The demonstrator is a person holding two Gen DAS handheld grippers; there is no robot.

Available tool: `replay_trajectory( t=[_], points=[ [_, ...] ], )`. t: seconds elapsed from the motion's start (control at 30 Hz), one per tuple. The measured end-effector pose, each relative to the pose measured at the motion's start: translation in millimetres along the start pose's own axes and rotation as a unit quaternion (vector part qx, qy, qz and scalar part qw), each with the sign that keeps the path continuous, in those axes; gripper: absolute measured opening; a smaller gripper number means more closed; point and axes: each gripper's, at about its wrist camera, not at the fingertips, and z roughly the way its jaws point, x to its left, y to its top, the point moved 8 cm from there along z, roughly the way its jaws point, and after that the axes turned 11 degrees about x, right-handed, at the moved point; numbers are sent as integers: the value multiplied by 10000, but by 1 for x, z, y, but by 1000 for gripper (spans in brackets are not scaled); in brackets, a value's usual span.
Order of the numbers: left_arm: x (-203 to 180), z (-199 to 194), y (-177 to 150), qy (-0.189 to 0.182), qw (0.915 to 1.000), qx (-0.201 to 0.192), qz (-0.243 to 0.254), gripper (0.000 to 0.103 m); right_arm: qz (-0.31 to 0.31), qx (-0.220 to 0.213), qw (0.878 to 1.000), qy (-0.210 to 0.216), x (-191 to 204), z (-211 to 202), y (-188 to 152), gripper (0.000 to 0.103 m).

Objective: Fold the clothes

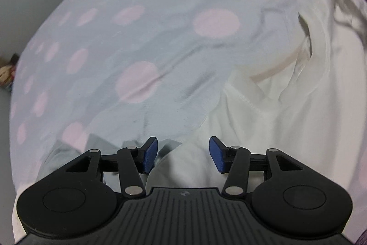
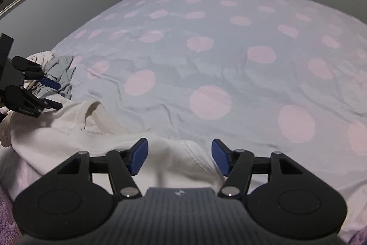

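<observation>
2 open grippers above a white T-shirt on a dotted bed.

The white T-shirt (image 2: 57,141) lies at the near edge of the bed sheet (image 2: 206,49), neckline up. The left gripper (image 1: 183,154) and right gripper (image 2: 179,156) both have the fingers apart, holding nothing. A grey garment (image 2: 60,75) lies at the left edge. No writing is readable.

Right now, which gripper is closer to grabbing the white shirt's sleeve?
Probably the right hand-held gripper: its open jaws straddle the white shirt's stitched sleeve hem. The left hand-held gripper hangs open over plain cloth.
</observation>
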Motion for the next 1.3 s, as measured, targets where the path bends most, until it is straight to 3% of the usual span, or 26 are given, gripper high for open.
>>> replay_trajectory(
  t=[0.1, 0.23, 0.3, 0.37, 0.43, 0.5, 0.53, 0.6, 0.73, 0.87, 1.0, 1.3],
  points=[
    [-4, 16, 1, -174, 9997, 150, 123, 48, 41, 177, 9998, 59, -4, 11, -5, 65],
    [-2, 22, -6, -427, 9987, 220, -146, 48, 95, 413, 9990, 138, -9, 25, -12, 62],
    [-1, 23, -9, -513, 9981, 203, -267, 46, 123, 531, 9984, 178, -12, 32, -15, 51],
    [-1, 21, -11, -541, 9977, 172, -383, 43, 119, 589, 9980, 190, -13, 32, -19, 30],
    [-4, 18, -12, -526, 9971, 158, -533, 37, 97, 613, 9979, 184, -13, 28, -24, 21],
    [-8, 15, -12, -545, 9965, 113, -617, 15, 87, 660, 9976, 174, -12, 21, -31, 11],
    [-9, 14, -12, -474, 9968, 87, -631, 14, 72, 680, 9975, 159, -11, 18, -35, 7],
    [-8, 7, -14, -374, 9966, 4, -740, 7, -11, 698, 9975, 78, -9, 10, -44, 6],
    [3, -16, -7, -268, 9940, -289, -1025, 6, -113, 701, 9975, 23, -2, -4, -56, 4],
    [2, -53, -11, -114, 9938, -527, -969, 6, -241, 717, 9971, -21, 7, -17, -70, 4],
    [-8, -89, -30, 28, 9944, -622, -855, 6, -239, 716, 9971, 30, 14, -26, -86, 4],
    [-60, -130, -89, -114, 9959, -556, -703, 6, -385, 961, 9946, 83, 35, -20, -133, 4]
  ],
)
